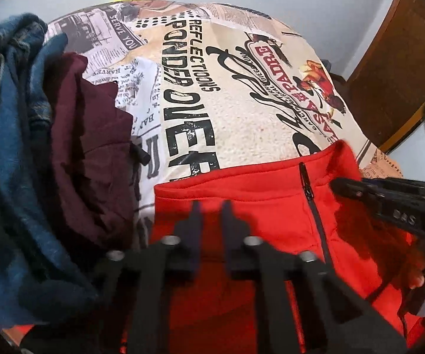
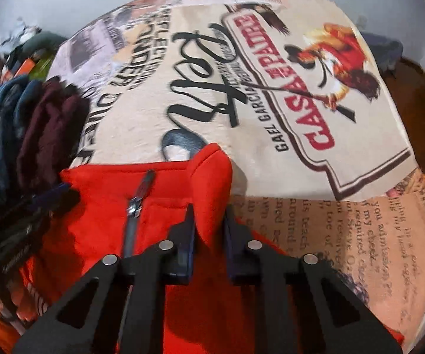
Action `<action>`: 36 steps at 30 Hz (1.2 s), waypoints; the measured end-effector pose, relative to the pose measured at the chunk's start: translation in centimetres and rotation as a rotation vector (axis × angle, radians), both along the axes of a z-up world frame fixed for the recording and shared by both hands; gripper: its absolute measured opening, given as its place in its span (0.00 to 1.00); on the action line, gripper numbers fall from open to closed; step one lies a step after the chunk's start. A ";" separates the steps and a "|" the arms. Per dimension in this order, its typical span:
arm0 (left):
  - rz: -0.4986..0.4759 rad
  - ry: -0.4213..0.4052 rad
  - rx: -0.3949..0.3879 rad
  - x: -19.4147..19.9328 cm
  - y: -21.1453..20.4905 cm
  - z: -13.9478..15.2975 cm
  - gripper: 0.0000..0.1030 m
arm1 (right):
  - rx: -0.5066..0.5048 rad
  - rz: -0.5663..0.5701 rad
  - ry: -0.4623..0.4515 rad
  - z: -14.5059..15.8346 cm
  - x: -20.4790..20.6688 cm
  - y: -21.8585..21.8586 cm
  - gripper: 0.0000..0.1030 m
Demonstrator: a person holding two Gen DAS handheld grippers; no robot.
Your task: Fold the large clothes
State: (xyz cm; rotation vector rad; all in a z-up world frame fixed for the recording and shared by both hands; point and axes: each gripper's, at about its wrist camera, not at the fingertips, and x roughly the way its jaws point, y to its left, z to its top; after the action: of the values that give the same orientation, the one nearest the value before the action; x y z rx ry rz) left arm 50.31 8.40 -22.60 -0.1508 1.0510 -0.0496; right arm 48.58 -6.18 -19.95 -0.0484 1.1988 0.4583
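Observation:
A red zip-up jacket [image 1: 259, 206] lies collar-up on a printed bedspread; its black zipper [image 1: 307, 185] runs down the front. My left gripper [image 1: 211, 211] hovers over the jacket's left chest, jaws a narrow gap apart with red cloth showing between them. In the right wrist view the jacket [image 2: 165, 200] shows with its zipper [image 2: 137, 203]. My right gripper [image 2: 209, 212] sits at the jacket's right collar edge, jaws slightly apart over red cloth. I cannot tell whether either gripper pinches the cloth. The right gripper also shows in the left wrist view [image 1: 389, 203].
A stack of folded clothes lies at the left: a maroon garment [image 1: 94, 153] and blue garments [image 1: 14, 147], also in the right wrist view [image 2: 47, 129]. The bedspread [image 1: 242, 103] with newspaper print spreads ahead. A brown wooden door [image 1: 404, 67] stands at the right.

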 end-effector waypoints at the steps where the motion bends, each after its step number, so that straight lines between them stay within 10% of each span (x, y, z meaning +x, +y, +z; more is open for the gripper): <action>1: -0.004 0.003 0.004 -0.1 0.0 0.2 0.03 | -0.010 0.007 -0.041 1.0 -0.7 0.0 0.13; 18: -0.165 -0.270 0.015 -15.4 -1.4 15.3 0.00 | 0.093 0.140 -0.297 14.5 -16.4 -3.6 0.13; 24: -0.171 -0.179 0.014 -19.9 -1.2 13.3 0.03 | 0.062 0.199 -0.270 12.5 -21.8 -4.5 0.13; 29: -0.171 -0.112 0.065 -22.3 -1.7 10.2 0.43 | 0.008 0.212 -0.187 7.9 -24.4 -5.0 0.13; 36: -0.187 -0.046 0.070 -23.9 -3.0 8.0 0.56 | 0.000 0.194 -0.127 4.9 -25.1 -6.4 0.26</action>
State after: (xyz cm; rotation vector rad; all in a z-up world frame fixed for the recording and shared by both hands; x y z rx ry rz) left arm 26.39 5.38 -14.61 0.0123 1.0174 -0.1841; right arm 23.43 -12.55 -15.01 -0.1923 1.0732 0.6167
